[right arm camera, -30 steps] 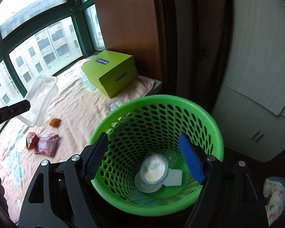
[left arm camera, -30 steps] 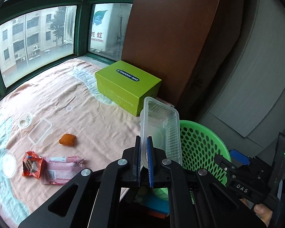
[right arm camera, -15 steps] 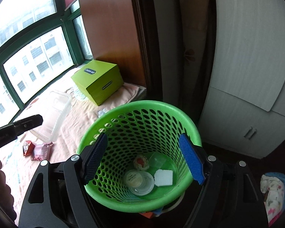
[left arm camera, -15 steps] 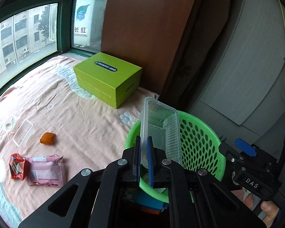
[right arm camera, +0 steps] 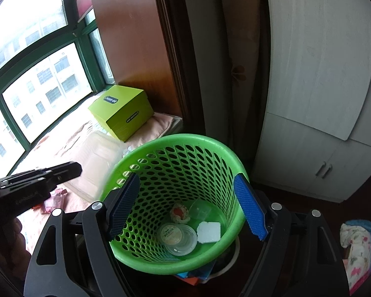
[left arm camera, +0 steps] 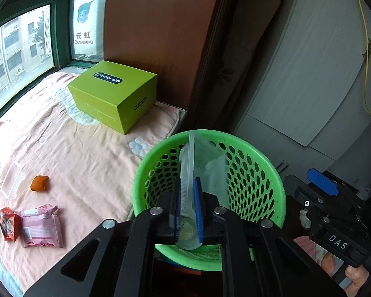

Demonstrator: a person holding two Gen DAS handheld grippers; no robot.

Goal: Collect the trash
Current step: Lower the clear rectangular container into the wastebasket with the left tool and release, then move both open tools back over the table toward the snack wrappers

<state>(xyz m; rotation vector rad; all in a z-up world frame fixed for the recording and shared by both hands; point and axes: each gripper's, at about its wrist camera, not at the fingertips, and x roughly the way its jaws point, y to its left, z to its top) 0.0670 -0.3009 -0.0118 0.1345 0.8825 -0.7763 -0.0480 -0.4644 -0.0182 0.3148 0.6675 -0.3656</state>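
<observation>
Green basket point(left arm camera: 264, 163): now sitting directly ahead of the left tongs point(left arm camera: 188, 208), where a second ago it was lying off to their right; the carry across from the bed point(left arm camera: 81, 148) is reaching its end.

Clear plastic tray point(left arm camera: 189, 163): standing on edge between the blue pads, over the basket mouth; the jaws have just been opening, so a release is likely beginning, though whether the pads are still pressing on it cannot be told.

Right tongs point(right arm camera: 188, 208): standing wide, straddling the basket, pads outside its wall, contact unclear.

View differences: the left wrist view is showing wrappers point(left arm camera: 40, 225) and an orange scrap point(left arm camera: 39, 183) waiting left of the tongs; only the right wrist view is showing the basket floor, with a lidded cup point(right arm camera: 176, 235) and white foam piece point(right arm camera: 209, 231)
</observation>
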